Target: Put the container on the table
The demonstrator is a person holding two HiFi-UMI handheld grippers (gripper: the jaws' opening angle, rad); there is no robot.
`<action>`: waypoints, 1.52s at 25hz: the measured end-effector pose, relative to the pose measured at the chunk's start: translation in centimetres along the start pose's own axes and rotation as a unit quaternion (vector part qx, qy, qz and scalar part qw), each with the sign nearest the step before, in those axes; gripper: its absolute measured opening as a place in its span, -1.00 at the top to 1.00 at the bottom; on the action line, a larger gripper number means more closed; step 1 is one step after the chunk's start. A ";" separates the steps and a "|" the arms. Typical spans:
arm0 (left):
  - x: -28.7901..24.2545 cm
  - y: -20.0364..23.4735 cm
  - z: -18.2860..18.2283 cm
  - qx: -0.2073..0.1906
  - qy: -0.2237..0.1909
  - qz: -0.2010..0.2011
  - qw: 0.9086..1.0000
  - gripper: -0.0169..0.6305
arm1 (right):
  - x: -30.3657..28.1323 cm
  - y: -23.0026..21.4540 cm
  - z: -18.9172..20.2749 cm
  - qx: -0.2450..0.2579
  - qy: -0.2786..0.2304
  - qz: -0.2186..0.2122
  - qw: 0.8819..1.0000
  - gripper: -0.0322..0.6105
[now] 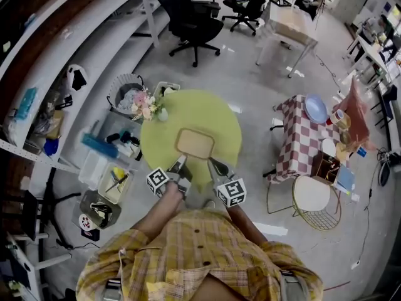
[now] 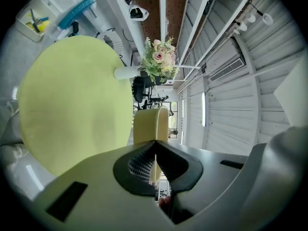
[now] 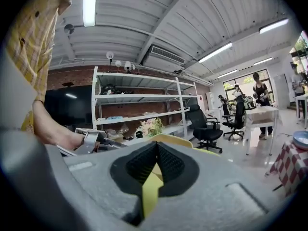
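Pinching the near rim of the pale yellow container, the left gripper and right gripper squeeze it tight; it is shallow with round corners; it lies flat, long side left to right, over the green table.

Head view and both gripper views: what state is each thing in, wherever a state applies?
Container: upright, empty, gripped at its near rim over the table.
Left gripper: shut on the container.
Right gripper: shut on the container.
Flower vase: upright on the table.
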State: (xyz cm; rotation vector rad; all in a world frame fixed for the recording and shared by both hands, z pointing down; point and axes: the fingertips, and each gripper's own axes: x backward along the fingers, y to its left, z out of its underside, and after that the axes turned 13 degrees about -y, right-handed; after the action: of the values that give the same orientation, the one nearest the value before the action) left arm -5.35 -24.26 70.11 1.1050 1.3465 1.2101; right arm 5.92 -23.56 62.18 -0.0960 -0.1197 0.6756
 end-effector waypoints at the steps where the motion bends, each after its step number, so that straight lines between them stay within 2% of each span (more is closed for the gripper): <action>1: -0.2 0.2 -0.2 0.001 0.001 -0.002 1.000 0.91 | -0.2 0.0 0.1 -0.001 0.000 0.002 1.000 0.91; 12: -2.5 2.8 -3.0 0.000 0.006 -0.028 1.000 0.91 | -3.2 -0.4 0.2 0.000 0.006 0.009 1.000 0.91; 20: -4.0 4.0 -3.6 0.002 0.012 -0.034 0.999 0.91 | -3.9 -0.4 0.7 0.018 0.017 0.009 1.000 0.91; 38: -7.5 7.2 -4.9 0.002 0.008 -0.052 0.999 0.91 | -6.1 -1.4 1.2 0.011 0.020 0.007 1.000 0.91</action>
State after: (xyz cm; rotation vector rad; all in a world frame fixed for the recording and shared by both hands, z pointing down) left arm -9.31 -31.61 78.05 1.0178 1.4019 1.1430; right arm 1.87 -28.38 63.08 -0.0890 -0.0736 0.6884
